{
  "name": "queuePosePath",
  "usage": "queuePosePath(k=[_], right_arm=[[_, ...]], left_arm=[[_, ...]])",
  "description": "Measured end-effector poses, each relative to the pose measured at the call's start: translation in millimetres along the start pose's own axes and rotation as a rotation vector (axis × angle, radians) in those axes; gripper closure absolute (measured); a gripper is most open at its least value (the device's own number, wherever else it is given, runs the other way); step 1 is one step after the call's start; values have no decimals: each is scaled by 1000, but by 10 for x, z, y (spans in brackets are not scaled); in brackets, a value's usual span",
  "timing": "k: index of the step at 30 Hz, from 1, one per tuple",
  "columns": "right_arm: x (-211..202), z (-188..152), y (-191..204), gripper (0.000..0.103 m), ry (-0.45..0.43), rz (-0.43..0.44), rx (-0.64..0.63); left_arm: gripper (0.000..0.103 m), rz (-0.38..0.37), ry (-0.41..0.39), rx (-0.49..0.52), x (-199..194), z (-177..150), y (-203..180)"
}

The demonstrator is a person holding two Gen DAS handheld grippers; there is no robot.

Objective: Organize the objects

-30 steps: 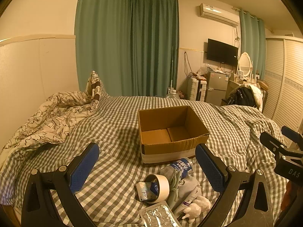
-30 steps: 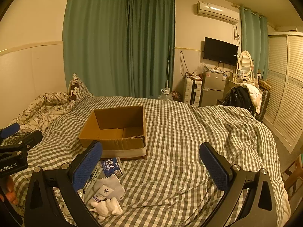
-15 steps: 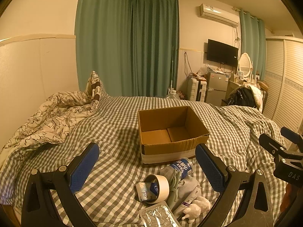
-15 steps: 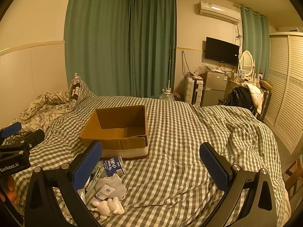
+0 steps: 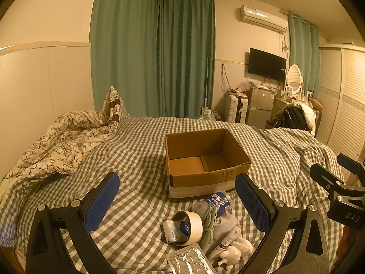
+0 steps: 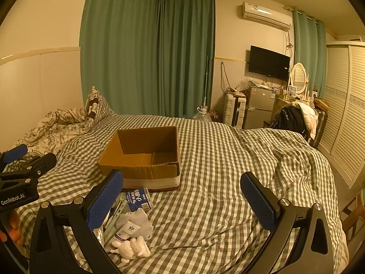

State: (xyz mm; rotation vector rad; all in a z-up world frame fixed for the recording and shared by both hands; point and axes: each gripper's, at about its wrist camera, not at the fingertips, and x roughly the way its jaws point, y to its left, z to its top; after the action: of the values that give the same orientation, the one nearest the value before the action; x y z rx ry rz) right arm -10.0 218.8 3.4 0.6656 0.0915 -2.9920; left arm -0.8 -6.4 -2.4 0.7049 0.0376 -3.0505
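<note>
An open, empty cardboard box point(image 5: 205, 159) sits on the checked bed point(image 5: 141, 150); it also shows in the right wrist view point(image 6: 143, 155). In front of it lies a pile: a tape roll point(image 5: 189, 227), a bottle with a blue label point(image 5: 216, 202), a grey cloth point(image 6: 134, 223), a white tube point(image 6: 127, 230), a white figurine point(image 6: 132, 248) and a foil pack point(image 5: 189, 261). My left gripper point(image 5: 176, 202) is open and empty, just above the pile. My right gripper point(image 6: 181, 202) is open and empty, to the right of the pile.
A crumpled floral quilt point(image 5: 57, 143) lies at the bed's left by the wall. Green curtains point(image 5: 155, 57) hang behind. A fridge point(image 5: 260, 107), a chair with clothes point(image 5: 294, 116) and a slatted wardrobe point(image 5: 342, 105) stand at the right.
The right wrist view has shifted slightly to the right and closer to the box. The left gripper has hardly moved. Both stay open.
</note>
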Motion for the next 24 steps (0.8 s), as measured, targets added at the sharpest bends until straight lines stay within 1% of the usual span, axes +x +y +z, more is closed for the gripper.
queuePosePath(k=[12,16,17,18,20,24], right_arm=[[-60,13,48,0,-31,16,-28],[-101,11,1,0,-39,33,-21],[-101,10,-2,0,-38,37,-20],[-96,4,-8,0,-35,42,-19],[-86,-29,-6,0,-26,53,-17],[1,-146,52,0,19,78,-21]], left_arm=[[0,23,26,28,25,-17,-88],[0,9,43,40,37,-45,-98],[0,2,51,53,48,-80,-99],[0,11,59,66,66,-108,-97],[0,51,78,89,119,-191,-66],[0,45,140,77,213,-355,22]])
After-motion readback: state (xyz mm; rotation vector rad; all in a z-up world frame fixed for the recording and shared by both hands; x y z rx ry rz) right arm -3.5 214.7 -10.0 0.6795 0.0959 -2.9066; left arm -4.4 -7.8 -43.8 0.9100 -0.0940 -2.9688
